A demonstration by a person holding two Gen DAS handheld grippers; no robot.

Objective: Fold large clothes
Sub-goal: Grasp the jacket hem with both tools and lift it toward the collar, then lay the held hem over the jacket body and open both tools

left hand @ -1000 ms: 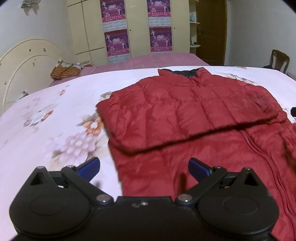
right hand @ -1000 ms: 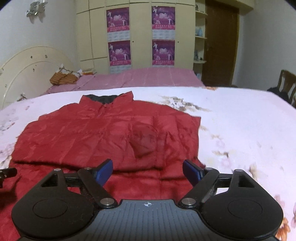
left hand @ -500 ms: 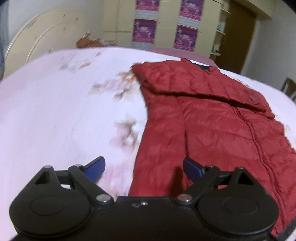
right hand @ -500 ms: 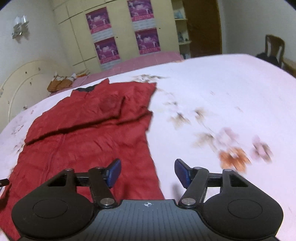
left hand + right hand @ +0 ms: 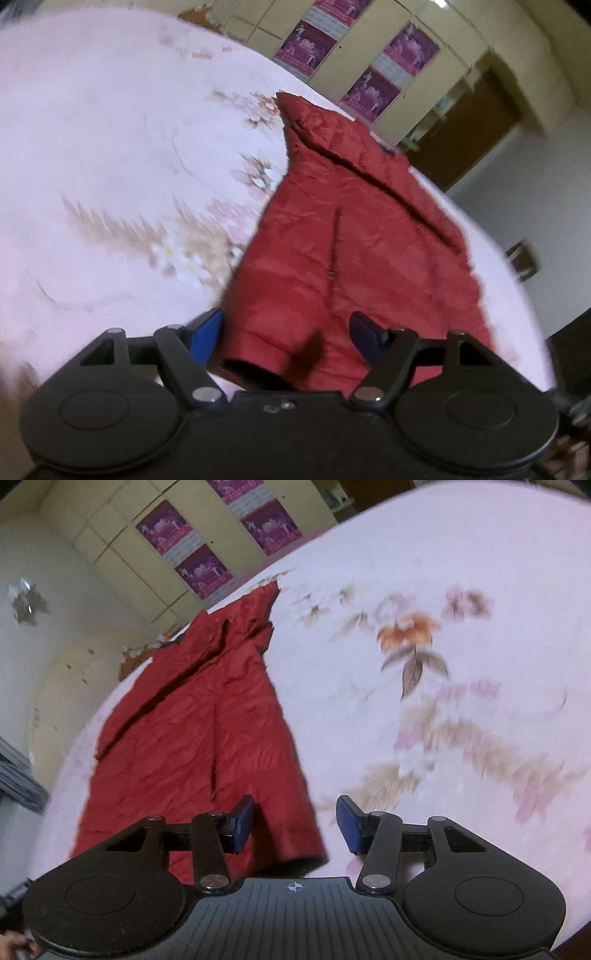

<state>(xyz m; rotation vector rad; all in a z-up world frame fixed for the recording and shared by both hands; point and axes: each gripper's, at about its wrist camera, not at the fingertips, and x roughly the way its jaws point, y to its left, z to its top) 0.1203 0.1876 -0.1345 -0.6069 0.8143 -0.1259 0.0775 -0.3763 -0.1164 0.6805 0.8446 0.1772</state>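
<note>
Red padded jacket (image 5: 354, 236) lies flat on the pale floral bedspread (image 5: 110, 155); beyond it stand cream wardrobes (image 5: 122, 550) with purple posters (image 5: 199, 568). Both the left gripper (image 5: 286, 336) and the right gripper (image 5: 295, 821) are closing over the jacket's near hem corners, pads not yet touching.

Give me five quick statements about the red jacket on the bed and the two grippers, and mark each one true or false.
1. The red jacket lies on a floral bedsheet. True.
2. The jacket's sleeves are spread wide to either side. False: they are folded across the chest.
3. The left gripper has a bottom corner of the jacket between its closing jaws. True.
4. The right gripper hovers over bare sheet, far from the jacket. False: the jacket's other bottom corner sits between its closing jaws.
5. Purple posters hang on the wardrobe doors. True.
</note>
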